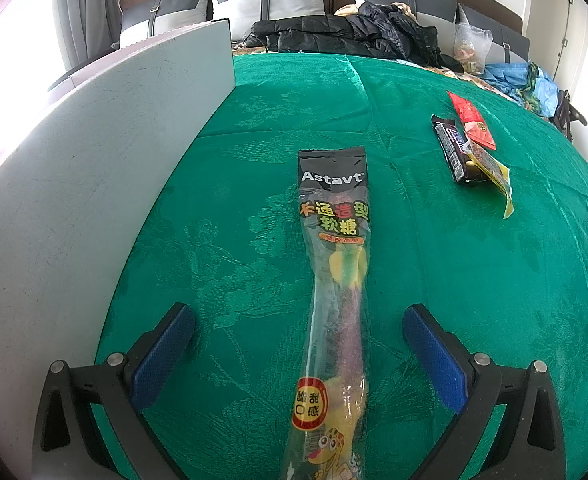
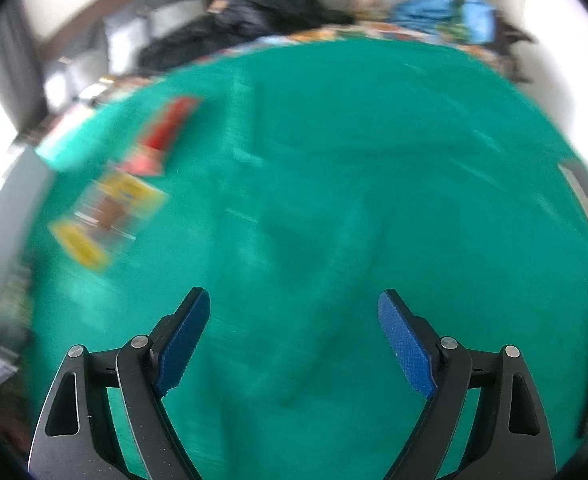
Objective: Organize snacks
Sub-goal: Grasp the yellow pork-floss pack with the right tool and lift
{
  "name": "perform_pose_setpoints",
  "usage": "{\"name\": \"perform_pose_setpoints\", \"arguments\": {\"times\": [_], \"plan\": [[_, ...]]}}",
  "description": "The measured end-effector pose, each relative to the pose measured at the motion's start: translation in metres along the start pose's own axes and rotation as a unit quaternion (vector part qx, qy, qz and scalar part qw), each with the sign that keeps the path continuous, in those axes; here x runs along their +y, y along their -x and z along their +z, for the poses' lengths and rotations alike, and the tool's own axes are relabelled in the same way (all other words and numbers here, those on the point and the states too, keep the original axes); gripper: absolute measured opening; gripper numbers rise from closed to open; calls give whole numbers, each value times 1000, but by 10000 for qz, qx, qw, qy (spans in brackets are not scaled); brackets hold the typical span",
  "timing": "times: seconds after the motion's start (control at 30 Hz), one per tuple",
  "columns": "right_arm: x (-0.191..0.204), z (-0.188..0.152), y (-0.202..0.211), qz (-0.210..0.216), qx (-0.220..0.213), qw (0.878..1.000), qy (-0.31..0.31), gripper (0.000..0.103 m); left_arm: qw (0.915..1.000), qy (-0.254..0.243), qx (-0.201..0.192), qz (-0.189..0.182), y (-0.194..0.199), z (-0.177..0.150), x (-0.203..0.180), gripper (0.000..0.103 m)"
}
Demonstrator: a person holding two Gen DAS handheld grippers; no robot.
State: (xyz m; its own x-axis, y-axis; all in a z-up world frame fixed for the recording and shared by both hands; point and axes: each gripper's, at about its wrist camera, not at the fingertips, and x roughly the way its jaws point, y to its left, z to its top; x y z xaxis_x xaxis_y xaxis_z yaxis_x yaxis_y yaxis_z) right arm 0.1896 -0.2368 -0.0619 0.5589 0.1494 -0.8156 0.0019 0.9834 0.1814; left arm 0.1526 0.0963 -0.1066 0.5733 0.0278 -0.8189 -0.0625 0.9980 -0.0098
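A long clear gummy candy packet with a black "Astavt" top lies flat on the green cloth, its lower end running between the fingers of my left gripper, which stands open around it without touching. Farther right lie a dark chocolate bar, a red packet and a yellow-edged packet, close together. The right wrist view is blurred; my right gripper is open over bare green cloth, with the red packet and yellow packet up at the left.
A grey-white board stands along the cloth's left side. Behind the table is a bed with pillows, black jackets, a clear plastic bag and blue fabric.
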Motion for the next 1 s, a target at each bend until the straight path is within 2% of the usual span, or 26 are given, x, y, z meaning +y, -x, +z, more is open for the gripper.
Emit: {"name": "perform_pose_setpoints", "arguments": {"times": [0.07,0.17,0.23,0.27,0.37,0.4,0.43,0.47,0.5,0.53,0.6,0.63,0.67,0.83,0.93,1.0], "plan": [[44,23,-10,562,276,9979,153,88,10000,0,0,-1,0,0,0,103],[108,48,-31,1023,621,9921,388,87,10000,0,0,0,0,0,0,103],[141,53,-45,987,695,9906,640,87,10000,0,-1,-1,0,0,0,103],[160,54,-54,819,712,9900,904,87,10000,1,-1,-1,0,0,0,103],[181,45,-75,417,889,9829,1558,86,10000,2,0,-3,0,0,0,103],[181,39,-77,324,924,9801,1728,86,10000,3,-1,-4,0,0,0,103],[177,34,-74,270,843,9784,1866,78,10000,5,-2,-4,2,0,0,103],[169,28,-71,297,870,9763,1960,56,10000,5,-2,-5,2,0,0,103],[161,20,-69,278,934,9741,2041,47,10000,6,-3,-7,1,0,0,103],[151,13,-61,195,825,9720,2190,31,10000,8,-3,-9,2,-1,-1,103],[126,1,-46,268,871,9700,2253,25,10000,9,-4,-8,2,1,-1,103],[117,-3,-41,228,894,9698,2258,12,10000,8,-4,-7,2,1,-1,103],[107,-7,-35,174,902,9695,2271,10,10000,7,-4,-6,2,1,-2,103],[63,-26,-14,72,885,9694,2290,10,10000,6,-4,-5,3,1,-2,103],[44,-26,-7,238,910,9735,2083,14,10000,7,-4,-6,3,1,-2,103],[33,-23,-3,498,961,9769,1840,27,10000,8,-5,-7,3,1,-2,103]]}}
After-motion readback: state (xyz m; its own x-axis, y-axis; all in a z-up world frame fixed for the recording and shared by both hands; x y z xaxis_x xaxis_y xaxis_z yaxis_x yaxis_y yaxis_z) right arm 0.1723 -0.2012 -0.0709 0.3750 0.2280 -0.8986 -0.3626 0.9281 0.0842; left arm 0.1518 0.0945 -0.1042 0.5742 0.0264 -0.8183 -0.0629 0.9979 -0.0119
